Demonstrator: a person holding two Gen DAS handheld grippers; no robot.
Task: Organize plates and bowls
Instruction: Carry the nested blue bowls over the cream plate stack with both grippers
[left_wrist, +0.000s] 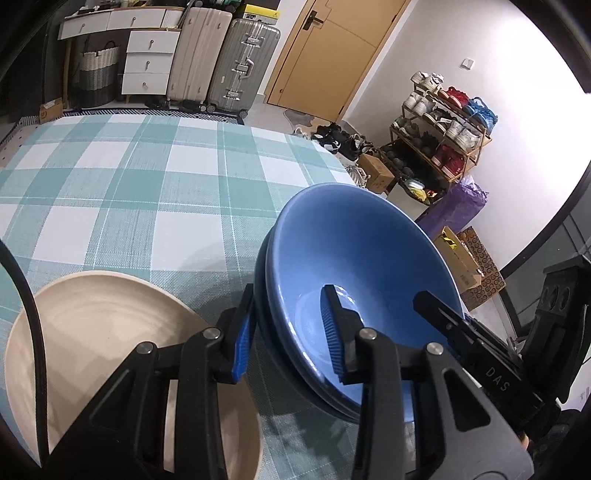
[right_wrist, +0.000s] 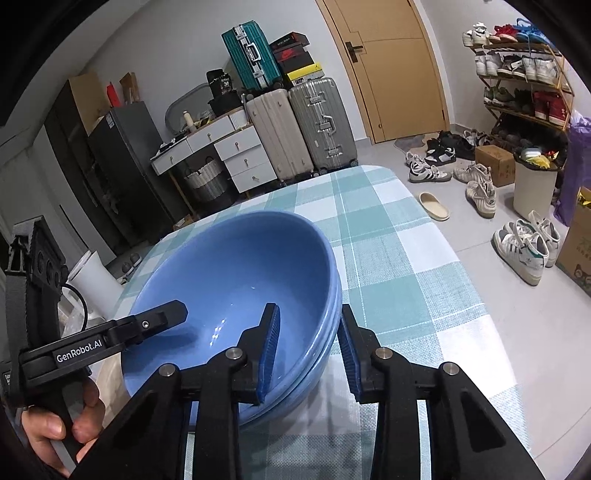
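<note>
A stack of blue bowls (left_wrist: 369, 258) (right_wrist: 229, 266) is held tilted over the green checked tablecloth (left_wrist: 129, 184) and casts a shadow on it. My left gripper (left_wrist: 288, 332) is shut on the stack's near rim, one blue pad inside the top bowl and one outside. My right gripper (right_wrist: 310, 350) is shut on the opposite rim in the same way. Each view also shows the other gripper's black finger reaching into the bowl. A cream plate (left_wrist: 92, 332) lies on the cloth to the left of the stack. A hand (right_wrist: 55, 432) holds the left gripper's handle.
The table's right edge (right_wrist: 461, 277) drops to a floor strewn with shoes (right_wrist: 524, 251). Suitcases (left_wrist: 221, 62), white drawers (left_wrist: 147, 62), a wooden door (left_wrist: 332, 48) and a shoe rack (left_wrist: 443, 129) stand beyond. A white container (right_wrist: 94, 277) stands left of the table.
</note>
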